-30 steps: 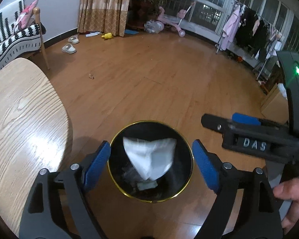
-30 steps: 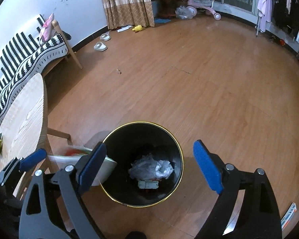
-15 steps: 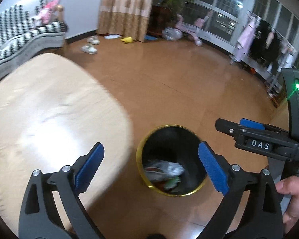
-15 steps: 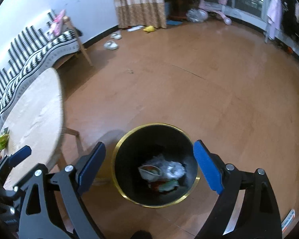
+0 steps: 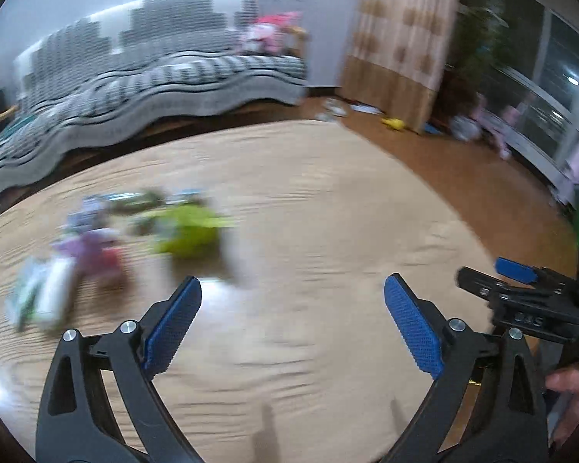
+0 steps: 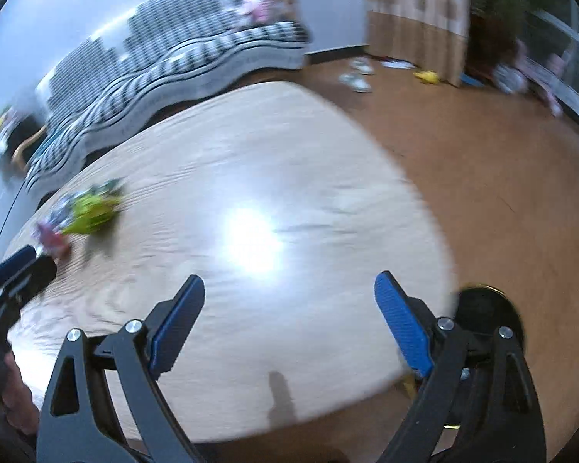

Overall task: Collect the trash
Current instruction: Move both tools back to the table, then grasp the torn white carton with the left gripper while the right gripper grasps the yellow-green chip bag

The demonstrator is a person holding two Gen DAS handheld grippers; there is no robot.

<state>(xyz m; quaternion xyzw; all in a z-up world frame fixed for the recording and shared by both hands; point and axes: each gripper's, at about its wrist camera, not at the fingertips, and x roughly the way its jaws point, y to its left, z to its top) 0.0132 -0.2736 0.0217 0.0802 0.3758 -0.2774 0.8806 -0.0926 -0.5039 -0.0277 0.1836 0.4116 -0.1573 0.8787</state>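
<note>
blurred wrappers [image 5: 108, 247] beyond empty left tongs [image 5: 292, 322]

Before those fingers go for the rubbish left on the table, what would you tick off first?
1. Left gripper empty, its blue fingers apart: ok.
2. Right gripper empty and open: ok.
3. Trash pile on the table, ahead and to the left of both grippers: ok.
4. Which piece to take first: cannot tell, the pile is blurred.
5. Bare table between grippers and pile, nothing in the way: ok.
6. Bin beside the table edge, close to the right gripper: ok.
</note>
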